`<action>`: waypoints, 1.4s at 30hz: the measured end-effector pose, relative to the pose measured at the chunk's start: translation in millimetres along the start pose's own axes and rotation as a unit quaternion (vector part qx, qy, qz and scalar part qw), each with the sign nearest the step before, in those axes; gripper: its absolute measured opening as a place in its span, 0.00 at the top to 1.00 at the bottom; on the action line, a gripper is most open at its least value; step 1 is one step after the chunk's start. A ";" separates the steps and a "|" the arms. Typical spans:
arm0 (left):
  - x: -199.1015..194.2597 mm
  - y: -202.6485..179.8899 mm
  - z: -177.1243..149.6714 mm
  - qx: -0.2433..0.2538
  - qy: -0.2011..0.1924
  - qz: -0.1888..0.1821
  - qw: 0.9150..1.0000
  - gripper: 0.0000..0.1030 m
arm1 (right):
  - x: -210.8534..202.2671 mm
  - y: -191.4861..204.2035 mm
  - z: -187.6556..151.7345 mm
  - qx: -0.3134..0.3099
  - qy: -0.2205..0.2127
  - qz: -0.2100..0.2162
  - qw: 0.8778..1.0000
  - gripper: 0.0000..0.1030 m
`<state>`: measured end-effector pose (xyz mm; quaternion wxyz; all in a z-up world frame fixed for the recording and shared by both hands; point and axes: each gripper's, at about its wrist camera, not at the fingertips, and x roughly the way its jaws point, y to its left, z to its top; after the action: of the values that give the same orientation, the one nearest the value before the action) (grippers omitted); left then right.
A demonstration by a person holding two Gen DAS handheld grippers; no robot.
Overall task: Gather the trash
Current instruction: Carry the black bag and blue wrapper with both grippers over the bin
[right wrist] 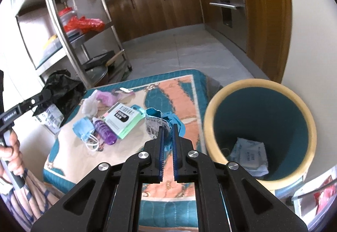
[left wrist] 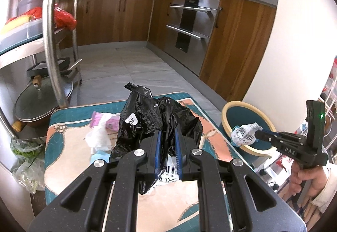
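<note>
Still-free crinkly black bag (left wrist: 160,118) in left claw (left wrist: 168,147).

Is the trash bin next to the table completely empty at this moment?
No: the right wrist view shows a crumpled white packet lying at the bottom of the trash bin.

bin (right wrist: 260,89) right of table (right wrist: 189,126) | bottle (right wrist: 104,129) beside box (right wrist: 122,120) (touching)
</note>
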<state>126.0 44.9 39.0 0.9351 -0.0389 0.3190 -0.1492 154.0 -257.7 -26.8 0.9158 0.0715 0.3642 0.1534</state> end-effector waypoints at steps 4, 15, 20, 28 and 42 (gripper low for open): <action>4.5 -13.9 -1.8 0.011 0.002 -0.012 1.000 0.89 | -11.1 -15.9 0.3 0.018 -0.013 -0.002 1.000 0.93; 34.0 -90.2 -0.4 0.072 0.015 -0.055 0.996 0.89 | -36.6 -57.7 -1.1 0.074 -0.048 -0.021 0.996 0.93; 61.1 -140.4 1.4 0.098 0.026 -0.073 0.992 0.89 | -42.8 -73.8 -1.9 0.097 -0.058 -0.042 0.993 0.93; 111.4 -207.2 11.4 0.144 0.048 -0.078 0.985 0.89 | -37.0 -99.6 -5.5 0.128 -0.039 -0.085 0.987 0.93; 184.8 -248.9 -1.4 0.189 0.116 -0.077 0.972 0.88 | -16.5 -126.5 -17.1 0.167 0.006 -0.106 0.980 0.94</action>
<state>200.9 -248.4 -28.5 0.8680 0.1318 0.3873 -0.2815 159.9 -382.1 -59.3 0.9000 0.1829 0.3956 -0.0073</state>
